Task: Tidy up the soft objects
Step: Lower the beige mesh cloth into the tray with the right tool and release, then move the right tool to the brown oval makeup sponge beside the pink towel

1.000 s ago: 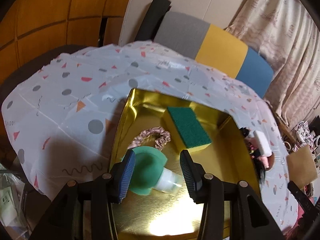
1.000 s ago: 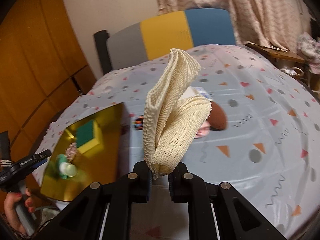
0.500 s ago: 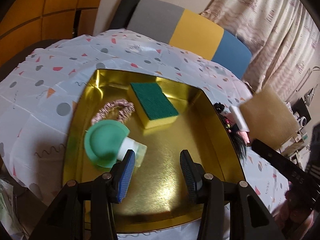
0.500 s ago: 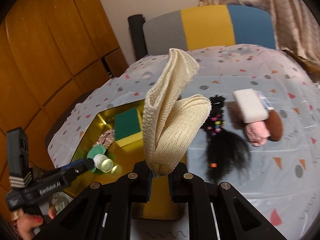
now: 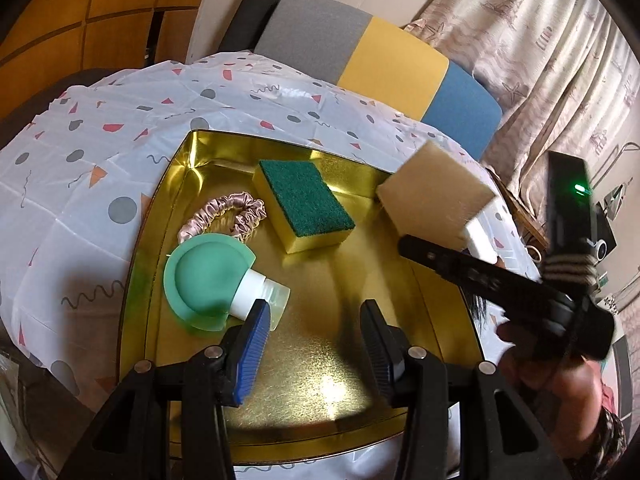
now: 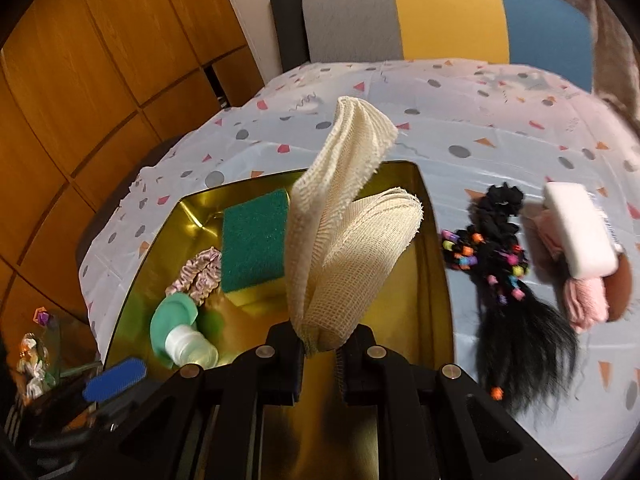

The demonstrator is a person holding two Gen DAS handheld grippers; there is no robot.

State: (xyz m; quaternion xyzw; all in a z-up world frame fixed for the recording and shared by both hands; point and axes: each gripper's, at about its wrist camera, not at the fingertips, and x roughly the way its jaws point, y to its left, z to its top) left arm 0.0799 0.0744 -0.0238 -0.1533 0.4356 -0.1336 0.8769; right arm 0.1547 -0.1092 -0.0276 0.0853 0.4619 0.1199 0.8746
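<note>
The right wrist view alone shows what lies outside the gold tray (image 6: 434,248): a black hairpiece with coloured beads (image 6: 508,280), a white block (image 6: 576,232) lying on a pink cloth (image 6: 584,300), and a brown round pad (image 6: 622,284), all on the patterned surface (image 6: 460,120) to the tray's right. The left wrist view alone shows the person's hand (image 5: 560,376) holding the right gripper (image 6: 320,350).

That gripper is clamped on the cream mesh cloth (image 6: 348,240), a loosely woven, folded strip standing up from the jaws in two lobes, held above the tray. In the tray lie a green-topped yellow sponge (image 5: 304,204), a pink satin scrunchie (image 5: 224,216) and a green-capped small bottle (image 5: 224,280) on its side. The left gripper (image 5: 314,344) hangs over the tray's near part, jaws apart and holding nothing.
</note>
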